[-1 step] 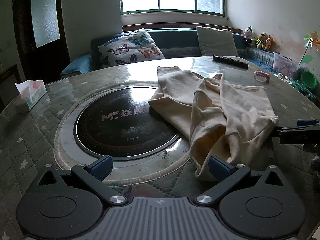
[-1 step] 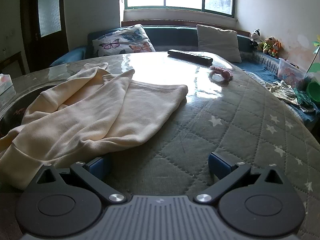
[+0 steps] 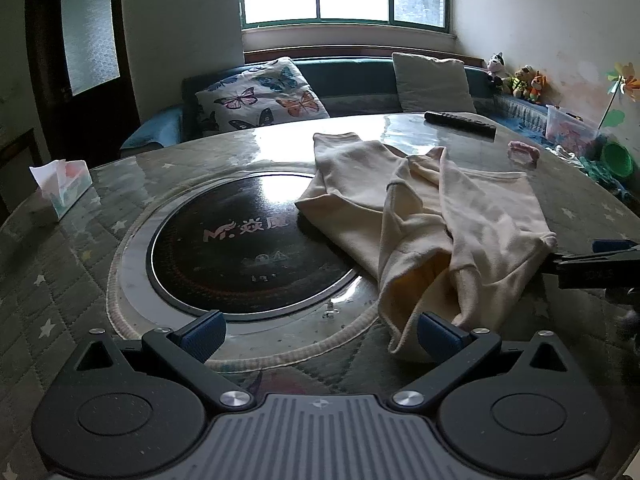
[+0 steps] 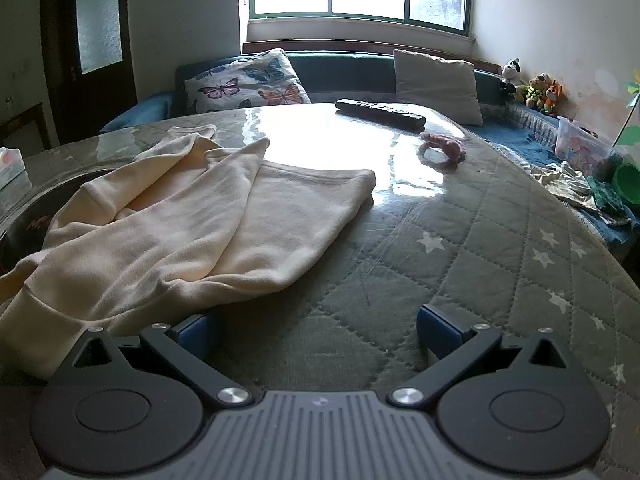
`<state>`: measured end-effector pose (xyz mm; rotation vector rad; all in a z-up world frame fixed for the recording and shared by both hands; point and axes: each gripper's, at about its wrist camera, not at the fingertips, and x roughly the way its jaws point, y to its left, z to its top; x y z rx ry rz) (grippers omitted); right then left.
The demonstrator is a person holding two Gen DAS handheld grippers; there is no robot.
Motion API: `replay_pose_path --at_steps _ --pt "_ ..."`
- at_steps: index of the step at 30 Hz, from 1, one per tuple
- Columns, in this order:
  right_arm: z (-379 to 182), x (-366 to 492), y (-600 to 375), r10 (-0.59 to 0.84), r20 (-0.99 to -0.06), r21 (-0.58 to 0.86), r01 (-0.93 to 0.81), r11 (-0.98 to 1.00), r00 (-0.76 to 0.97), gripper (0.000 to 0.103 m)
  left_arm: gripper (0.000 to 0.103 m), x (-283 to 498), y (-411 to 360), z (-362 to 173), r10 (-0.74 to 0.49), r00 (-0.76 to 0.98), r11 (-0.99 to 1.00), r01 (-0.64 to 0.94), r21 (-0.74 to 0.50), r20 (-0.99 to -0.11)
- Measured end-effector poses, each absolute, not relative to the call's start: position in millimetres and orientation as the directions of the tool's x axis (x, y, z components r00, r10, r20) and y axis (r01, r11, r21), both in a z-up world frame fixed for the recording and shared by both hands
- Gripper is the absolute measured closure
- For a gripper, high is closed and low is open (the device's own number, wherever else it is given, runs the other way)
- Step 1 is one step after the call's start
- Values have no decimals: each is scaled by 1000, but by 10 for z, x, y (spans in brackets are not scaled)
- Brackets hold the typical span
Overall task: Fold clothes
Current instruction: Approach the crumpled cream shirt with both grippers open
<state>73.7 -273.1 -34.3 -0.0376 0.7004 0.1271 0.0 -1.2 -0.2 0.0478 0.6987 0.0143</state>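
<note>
- On the round desk (image 4: 460, 248), partly over the dark glass hob (image 3: 248, 248) set in its middle, lies a cream sweatshirt (image 3: 452, 216), rumpled and half doubled over itself; it is not yet folded flat.
- Left tongs (image 3: 318, 330) stand spread wide, empty, their right pad just touching the nearest cuff or hem; right tongs (image 4: 318, 326) are spread too, holding nothing, their left pad tucked under the cloth's near edge.
- By its look the sweatshirt is light, soft and limp fleece; it should sag and drag wherever it is not held, and likely slide easily on the glossy desk cover.
- Best holds, I judge, are the thicker ribbed hem and cuffs, one in each tongs; pinching a single thin layer mid-body would only bunch it.
</note>
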Motion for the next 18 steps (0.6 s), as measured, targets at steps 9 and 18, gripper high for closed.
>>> replay_pose_path --at_steps 9,18 --pt "-350 738 -2726 101 -645 5 -128 992 757 0 0 6 -64 -13 20 763 999 13 45 -646" --pt "-337 715 -2710 89 -646 -5 -121 993 758 0 0 1 -59 5 4 766 999 22 31 -643"
